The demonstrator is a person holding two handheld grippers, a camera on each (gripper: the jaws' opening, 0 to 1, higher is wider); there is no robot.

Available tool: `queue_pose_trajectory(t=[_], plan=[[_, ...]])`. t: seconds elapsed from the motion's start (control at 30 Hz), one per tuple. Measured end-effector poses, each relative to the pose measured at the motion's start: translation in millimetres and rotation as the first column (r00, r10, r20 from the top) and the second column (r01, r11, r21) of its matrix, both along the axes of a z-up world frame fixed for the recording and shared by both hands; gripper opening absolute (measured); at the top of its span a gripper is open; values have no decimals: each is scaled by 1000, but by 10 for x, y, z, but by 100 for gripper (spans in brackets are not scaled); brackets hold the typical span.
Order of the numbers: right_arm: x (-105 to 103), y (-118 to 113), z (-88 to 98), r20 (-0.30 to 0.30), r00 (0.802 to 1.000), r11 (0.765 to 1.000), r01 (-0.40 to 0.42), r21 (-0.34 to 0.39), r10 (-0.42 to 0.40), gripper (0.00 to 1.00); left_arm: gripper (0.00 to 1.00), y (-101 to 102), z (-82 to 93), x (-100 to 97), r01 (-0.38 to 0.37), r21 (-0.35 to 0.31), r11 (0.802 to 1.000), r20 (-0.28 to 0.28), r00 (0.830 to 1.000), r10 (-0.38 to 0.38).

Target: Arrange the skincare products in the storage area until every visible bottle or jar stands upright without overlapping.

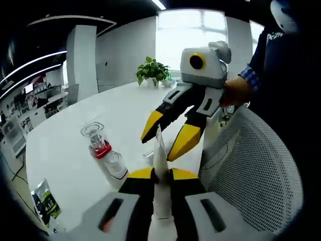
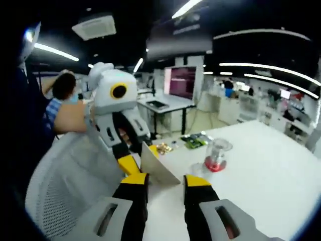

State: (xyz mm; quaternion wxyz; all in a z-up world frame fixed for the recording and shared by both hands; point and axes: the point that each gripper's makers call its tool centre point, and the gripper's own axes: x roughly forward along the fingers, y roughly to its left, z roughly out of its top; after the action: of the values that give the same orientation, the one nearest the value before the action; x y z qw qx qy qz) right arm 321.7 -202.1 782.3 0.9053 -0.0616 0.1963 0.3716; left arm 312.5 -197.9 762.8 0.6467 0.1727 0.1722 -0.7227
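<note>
Both claws differ: left claw (image 1: 159, 173) pinches a white tube (image 1: 160, 165), right claw (image 2: 165, 181) apparently spread empty.

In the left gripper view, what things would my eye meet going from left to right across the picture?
Green packet at the table's edge → clear bottle with a red band → white tube pinched in the near claw → potted plant far back → the other claw, open → mesh chair back.
</note>
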Motion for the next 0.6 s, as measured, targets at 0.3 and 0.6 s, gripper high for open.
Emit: queue_pose_trajectory(t=[0.3, 0.6], plan=[[16, 52, 43, 12, 1000, 999, -12, 41, 11, 21, 8, 2, -9, -11, 4, -5, 1000, -14, 1000, -4], [37, 132, 42, 30, 999, 999, -35, 39, 34, 8, 15, 10, -27, 71, -51, -11, 999, -30, 998, 51]])
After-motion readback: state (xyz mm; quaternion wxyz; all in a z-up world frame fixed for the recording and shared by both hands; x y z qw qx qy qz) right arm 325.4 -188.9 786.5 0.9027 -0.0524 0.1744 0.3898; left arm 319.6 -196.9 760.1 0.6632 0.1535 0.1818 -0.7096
